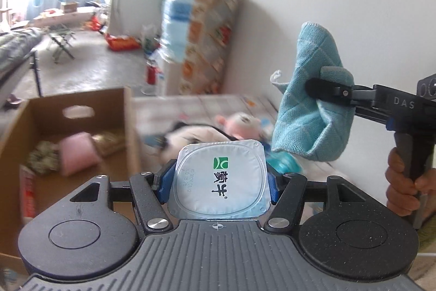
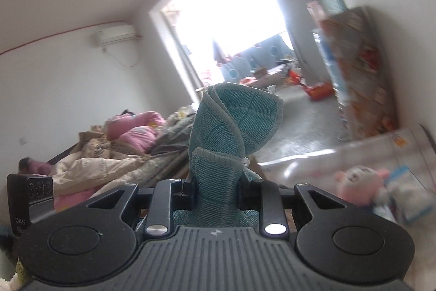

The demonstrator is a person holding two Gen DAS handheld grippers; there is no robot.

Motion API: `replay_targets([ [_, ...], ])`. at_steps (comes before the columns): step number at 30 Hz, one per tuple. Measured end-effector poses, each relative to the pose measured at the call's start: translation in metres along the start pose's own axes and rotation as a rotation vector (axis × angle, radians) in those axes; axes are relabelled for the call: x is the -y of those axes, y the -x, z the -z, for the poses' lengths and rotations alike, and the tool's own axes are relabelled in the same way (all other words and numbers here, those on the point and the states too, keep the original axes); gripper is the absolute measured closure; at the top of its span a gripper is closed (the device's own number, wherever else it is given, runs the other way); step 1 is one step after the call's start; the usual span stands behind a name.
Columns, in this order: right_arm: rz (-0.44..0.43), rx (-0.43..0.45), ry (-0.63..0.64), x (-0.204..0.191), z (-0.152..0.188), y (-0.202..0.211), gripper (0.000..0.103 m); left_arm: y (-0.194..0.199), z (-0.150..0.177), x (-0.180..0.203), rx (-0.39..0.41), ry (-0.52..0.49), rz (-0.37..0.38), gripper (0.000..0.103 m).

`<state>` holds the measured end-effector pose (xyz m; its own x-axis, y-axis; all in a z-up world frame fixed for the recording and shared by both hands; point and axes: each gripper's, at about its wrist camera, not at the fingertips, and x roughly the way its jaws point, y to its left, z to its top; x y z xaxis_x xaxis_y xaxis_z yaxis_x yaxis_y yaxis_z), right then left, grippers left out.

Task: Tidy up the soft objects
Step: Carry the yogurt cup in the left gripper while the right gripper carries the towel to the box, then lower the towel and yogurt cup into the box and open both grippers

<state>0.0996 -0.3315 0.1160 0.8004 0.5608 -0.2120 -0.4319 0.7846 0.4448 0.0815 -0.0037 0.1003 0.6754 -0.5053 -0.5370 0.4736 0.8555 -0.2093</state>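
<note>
My left gripper (image 1: 219,182) is shut on a yogurt cup (image 1: 219,177) with a white foil lid and green logo, held in the air. My right gripper (image 2: 216,186) is shut on a folded light-blue cloth (image 2: 231,122), raised well above the table; it also shows at the right of the left wrist view (image 1: 309,111). An open cardboard box (image 1: 81,111) stands at the left and holds a pink cushion (image 1: 77,154) and other soft items. A pink and white plush toy (image 1: 239,123) lies on the table behind the cup.
A table with a pale patterned cover (image 1: 190,105) stands against the white wall (image 1: 327,4). A tall patterned board (image 1: 209,40) leans in the corner. A bed with piled blankets (image 2: 114,152) is at the left. The person's hand (image 1: 406,182) holds the right gripper's handle.
</note>
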Motion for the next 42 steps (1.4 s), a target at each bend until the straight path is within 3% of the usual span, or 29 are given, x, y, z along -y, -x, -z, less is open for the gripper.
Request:
replay_targets([
  [5, -0.084, -0.043, 0.113, -0.049, -0.021, -0.060, 0.075, 0.032, -0.014, -0.043, 0.074, 0.026, -0.149, 0.041],
  [9, -0.119, -0.131, 0.160, -0.079, -0.026, -0.119, 0.075, 0.029, -0.016, -0.077, 0.076, 0.041, -0.250, 0.041],
  [14, -0.111, -0.277, 0.230, -0.108, -0.014, -0.198, 0.075, -0.007, -0.012, -0.126, -0.042, 0.092, -0.307, 0.041],
  [23, -0.004, -0.621, 0.327, -0.117, 0.041, -0.311, 0.075, -0.086, 0.004, -0.215, -0.339, 0.263, -0.295, 0.042],
  [27, 0.019, -0.733, 0.333, -0.116, 0.055, -0.338, 0.075, -0.105, 0.014, -0.236, -0.423, 0.293, -0.300, 0.042],
  [32, 0.024, -0.831, 0.309, -0.115, 0.064, -0.356, 0.075, -0.124, 0.023, -0.255, -0.495, 0.271, -0.367, 0.042],
  [42, 0.002, -0.898, 0.235, -0.111, 0.073, -0.371, 0.075, -0.126, 0.022, -0.262, -0.468, 0.255, -0.379, 0.041],
])
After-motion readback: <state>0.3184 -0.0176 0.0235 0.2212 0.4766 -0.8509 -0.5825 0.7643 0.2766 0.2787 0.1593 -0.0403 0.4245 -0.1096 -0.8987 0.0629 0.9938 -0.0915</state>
